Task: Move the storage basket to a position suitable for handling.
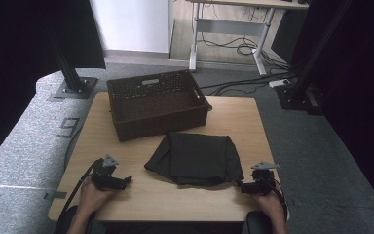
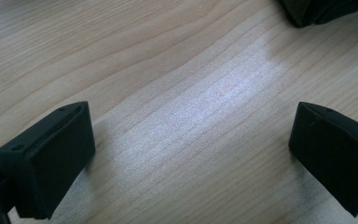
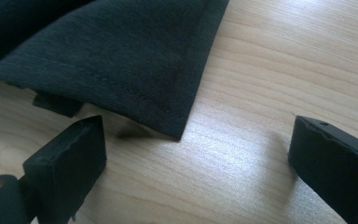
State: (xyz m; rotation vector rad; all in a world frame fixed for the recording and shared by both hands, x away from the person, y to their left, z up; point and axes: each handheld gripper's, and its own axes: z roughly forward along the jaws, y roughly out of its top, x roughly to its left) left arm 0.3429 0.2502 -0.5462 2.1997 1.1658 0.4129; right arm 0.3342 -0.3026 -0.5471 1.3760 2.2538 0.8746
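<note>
Since the folded dark cloth (image 1: 195, 158) lies on the worktop (image 1: 141, 195) between the released left tongs (image 1: 127, 181) and released right tongs (image 1: 238, 184), it is judged soft and light, best gripped at the hemmed corner (image 3: 179, 133) just ahead of the right tongs.

One wooden table (image 1: 126, 146), one dark woven basket (image 1: 157, 103) toward twelve o'clock, one folded dark cloth (image 1: 195, 158) at centre, two grippers, left gripper (image 1: 121, 183) at seven o'clock, right gripper (image 1: 241, 185) at five o'clock
</note>
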